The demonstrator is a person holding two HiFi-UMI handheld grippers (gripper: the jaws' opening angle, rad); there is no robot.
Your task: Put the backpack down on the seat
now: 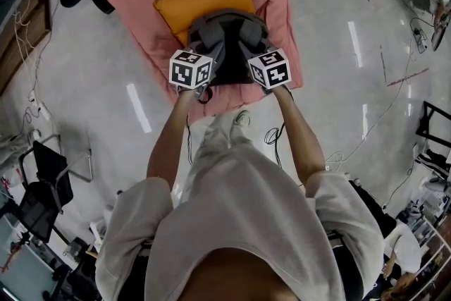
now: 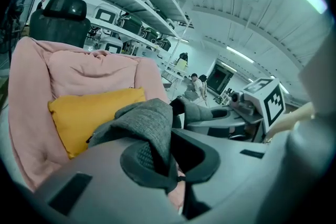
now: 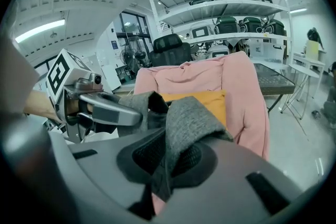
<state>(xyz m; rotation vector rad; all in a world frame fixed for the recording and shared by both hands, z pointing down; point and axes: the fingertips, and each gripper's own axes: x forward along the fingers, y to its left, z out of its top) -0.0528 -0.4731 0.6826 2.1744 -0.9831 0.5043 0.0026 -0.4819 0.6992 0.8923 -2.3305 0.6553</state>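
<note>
Apparently glossy grey floor (image 1: 338,123) surrounds the pink-draped seat (image 1: 271,17).

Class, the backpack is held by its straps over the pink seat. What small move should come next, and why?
Probably lower both grippers together until the backpack rests on the pink seat. The left gripper and right gripper are each shut on a grey strap, and the backpack hangs before the orange cushion, seemingly not set down yet.
</note>
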